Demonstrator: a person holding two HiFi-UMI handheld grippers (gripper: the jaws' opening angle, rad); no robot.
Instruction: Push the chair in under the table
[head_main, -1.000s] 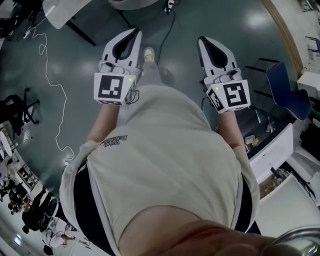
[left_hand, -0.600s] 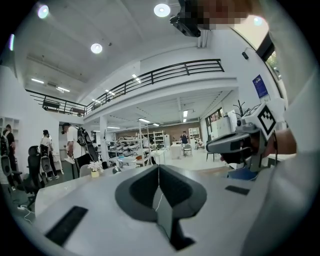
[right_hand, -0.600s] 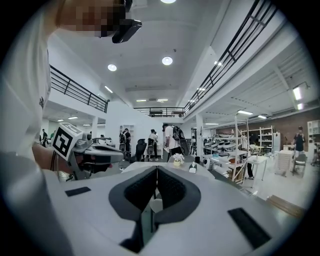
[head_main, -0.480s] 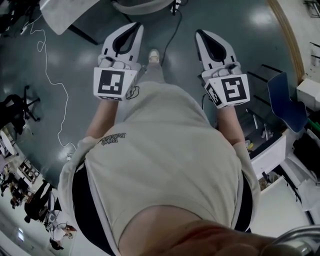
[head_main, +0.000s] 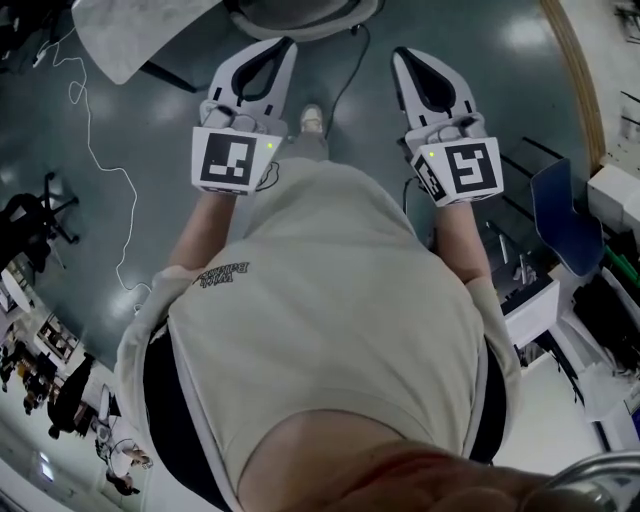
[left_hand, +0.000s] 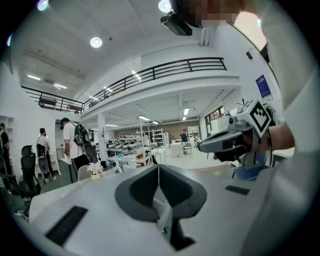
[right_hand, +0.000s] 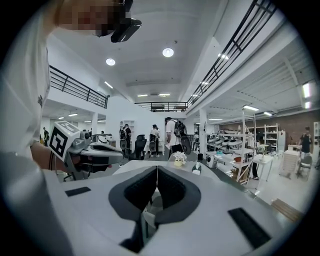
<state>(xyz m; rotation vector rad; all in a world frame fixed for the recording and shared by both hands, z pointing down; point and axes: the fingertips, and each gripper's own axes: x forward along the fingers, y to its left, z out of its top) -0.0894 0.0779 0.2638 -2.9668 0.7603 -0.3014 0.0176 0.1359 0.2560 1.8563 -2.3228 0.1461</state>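
Task status: not yet begun, as far as we can judge. In the head view the dark floor (head_main: 120, 230) fills most of the frame, with the person's torso in a pale shirt (head_main: 320, 330) standing on it. A white table (head_main: 135, 35) shows only one corner at the top left edge. Just beside it, at the top centre edge, is a rounded grey-and-white form that we take to be the chair (head_main: 300, 15). It is cut off by the frame, so we cannot tell how far it stands out from the table. A blue chair (head_main: 562, 215) sits well apart at the right edge, by a white bench. The left gripper (head_main: 280, 48) and right gripper (head_main: 403, 58) are held side by side in front of the torso, pointing toward the top edge and near the chair but apart from it. Each gripper's own view shows its jaws pressed together with nothing between them. Left to do: reach the chair, set both grippers against it, and push it under the table. A small potted flower (right_hand: 178, 160) stands on a table ahead.
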